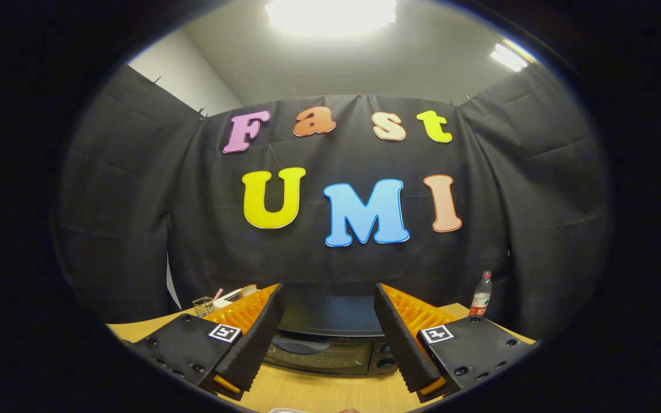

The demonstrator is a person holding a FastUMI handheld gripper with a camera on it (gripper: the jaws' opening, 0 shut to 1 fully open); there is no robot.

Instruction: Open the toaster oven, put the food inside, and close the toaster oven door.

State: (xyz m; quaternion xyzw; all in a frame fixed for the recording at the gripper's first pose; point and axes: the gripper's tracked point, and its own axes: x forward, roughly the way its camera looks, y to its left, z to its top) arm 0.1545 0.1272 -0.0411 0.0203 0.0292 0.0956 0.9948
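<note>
The hand-held gripper (328, 338) is being held wide open, empty; framed between its fingers, the closed toaster oven (326, 344) is sitting on the table (319, 393); likely rigid, heavy; its door top probably offers the hold.

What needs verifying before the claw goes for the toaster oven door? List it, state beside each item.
1. Claw open, fingers spread with nothing between them: ok.
2. Toaster oven straight ahead, beyond the fingers, on the wooden table: ok.
3. Oven door shut, needing to be opened first: ok, it looks closed.
4. Door handle located: cannot tell, the top edge of the door is dark and partly hidden by the fingers.
5. Food located: cannot tell, nothing identifiable as food.
6. Water bottle and wire basket well off to either side of the approach: ok.
</note>
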